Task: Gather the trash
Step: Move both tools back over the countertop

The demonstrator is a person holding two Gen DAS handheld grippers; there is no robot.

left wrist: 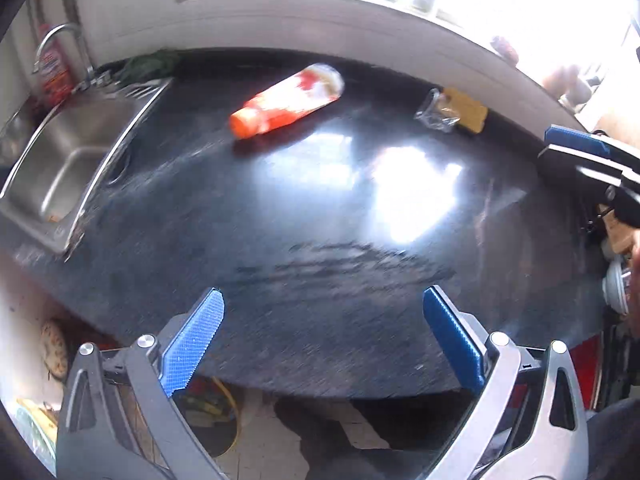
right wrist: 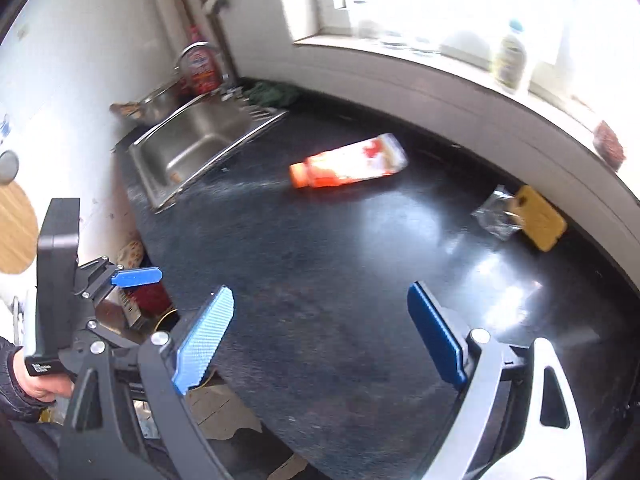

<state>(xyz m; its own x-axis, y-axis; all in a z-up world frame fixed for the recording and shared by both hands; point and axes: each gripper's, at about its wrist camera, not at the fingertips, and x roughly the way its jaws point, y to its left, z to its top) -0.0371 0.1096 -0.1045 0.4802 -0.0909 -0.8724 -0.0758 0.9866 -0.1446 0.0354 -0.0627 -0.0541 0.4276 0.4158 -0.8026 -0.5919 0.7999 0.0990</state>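
While both hand-held grippers, left (left wrist: 322,332) and right (right wrist: 320,328), are hovering wide apart and empty over the dark tabletop (left wrist: 320,240), an orange bottle (left wrist: 286,100) is lying on its side near the sink (left wrist: 60,168), and a crumpled wrapper (left wrist: 434,112) is sitting by the wall.

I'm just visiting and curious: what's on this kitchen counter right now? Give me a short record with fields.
surface: dark countertop below a bright window sill
trash 1: orange bottle lying on its side, mid-counter
trash 2: clear crumpled wrapper beside a yellow sponge, near the wall
sink: steel sink at the counter's far end
left tool: open, empty
right tool: open, empty
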